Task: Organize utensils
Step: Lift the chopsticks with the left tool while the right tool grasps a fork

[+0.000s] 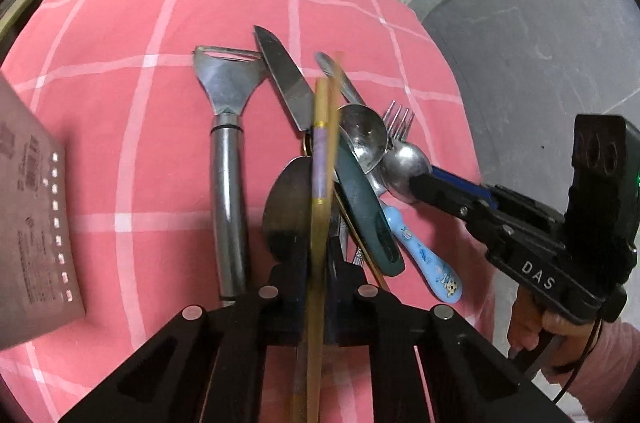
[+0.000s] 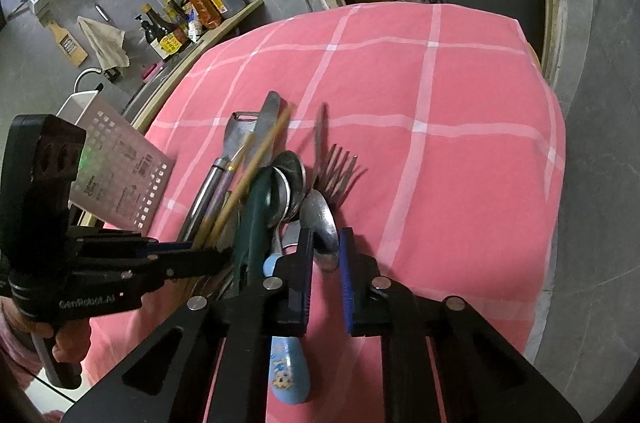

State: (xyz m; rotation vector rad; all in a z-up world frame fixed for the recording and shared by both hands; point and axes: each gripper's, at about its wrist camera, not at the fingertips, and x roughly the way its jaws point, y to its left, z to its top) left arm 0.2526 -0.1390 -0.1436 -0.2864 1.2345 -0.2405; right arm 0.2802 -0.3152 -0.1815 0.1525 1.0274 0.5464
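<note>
A heap of utensils lies on the pink checked cloth point(image 1: 140, 71): a steel peeler point(image 1: 226, 151), a knife point(image 1: 282, 75), several spoons, a fork point(image 1: 398, 121) and a spoon with a blue cartoon handle point(image 1: 424, 255). My left gripper point(image 1: 318, 287) is shut on a pair of wooden chopsticks point(image 1: 320, 159) and holds them over the heap. My right gripper point(image 2: 326, 255) is open, its fingers on either side of a steel spoon's bowl point(image 2: 320, 219). The blue handle point(image 2: 288, 371) lies under the right gripper. The chopsticks point(image 2: 256, 159) also show in the right wrist view.
A perforated metal holder point(image 2: 124, 167) stands at the cloth's left edge. It also shows in the left wrist view point(image 1: 36, 215). Bottles point(image 2: 172, 23) and clutter sit on the floor and a ledge beyond the table. The cloth's far and right edges drop to grey floor.
</note>
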